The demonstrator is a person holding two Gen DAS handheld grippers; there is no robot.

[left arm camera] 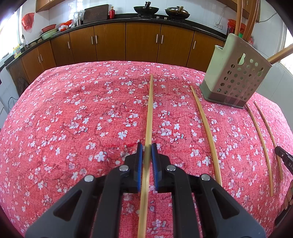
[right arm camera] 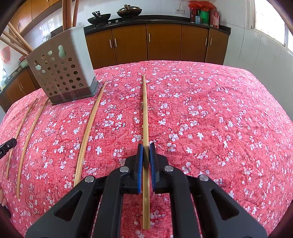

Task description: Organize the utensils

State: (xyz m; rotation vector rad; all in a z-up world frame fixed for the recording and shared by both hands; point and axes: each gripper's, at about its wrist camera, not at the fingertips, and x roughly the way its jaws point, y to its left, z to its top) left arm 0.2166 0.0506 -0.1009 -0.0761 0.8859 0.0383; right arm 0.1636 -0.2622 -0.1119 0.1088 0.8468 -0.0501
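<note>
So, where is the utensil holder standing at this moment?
The utensil holder stands upright on the floral tablecloth, far right in the left wrist view and far left in the right wrist view, with loose chopsticks lying beside it.

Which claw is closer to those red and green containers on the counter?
Right. The containers sit ahead and slightly to the right of the right claw. From the left claw they lie far off to the right, beyond the utensil holder.
</note>
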